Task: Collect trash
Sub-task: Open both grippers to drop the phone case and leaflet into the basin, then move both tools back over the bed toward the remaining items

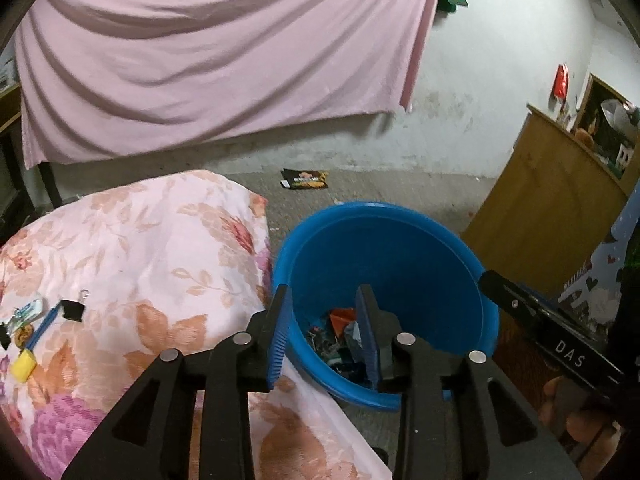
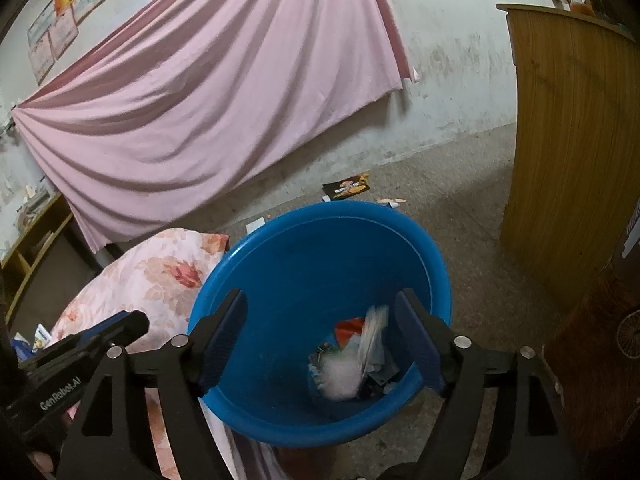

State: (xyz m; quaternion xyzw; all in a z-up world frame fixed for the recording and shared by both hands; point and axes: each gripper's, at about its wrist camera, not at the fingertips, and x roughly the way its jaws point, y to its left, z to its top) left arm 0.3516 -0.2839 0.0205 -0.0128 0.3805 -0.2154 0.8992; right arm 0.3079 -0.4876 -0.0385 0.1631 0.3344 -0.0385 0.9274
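Landmark: round blue plastic bucket point(image 2: 320, 264) standing on the grey concrete floor point(image 2: 460, 216), hard against the edge of the pink flowered bedspread point(image 1: 140, 248).
Left tool point(image 1: 325, 332): hanging over the bucket's near rim, blue pads parted a modest way, nothing between them!
Right tool point(image 2: 320, 340): right over the bucket's mouth, blue pads spread wide and empty.
Trash in bucket: crumpled wrappers point(image 2: 352, 356) heaped on the bucket's bottom, an orange scrap among them, and a blurred white piece on top.
Trash on floor: black and orange snack packet point(image 2: 346, 186) lying flat beyond the bucket's far rim, toward the wall; a small pale scrap point(image 2: 392, 201) just beside it.
On the bedspread: black binder clip point(image 1: 73, 309), blue pen point(image 1: 42, 326) and yellow block point(image 1: 24, 365), well left of the bucket.
Backdrop: pink draped sheet point(image 1: 200, 60) behind the bucket; wooden cabinet point(image 2: 572, 152) to the bucket's right.
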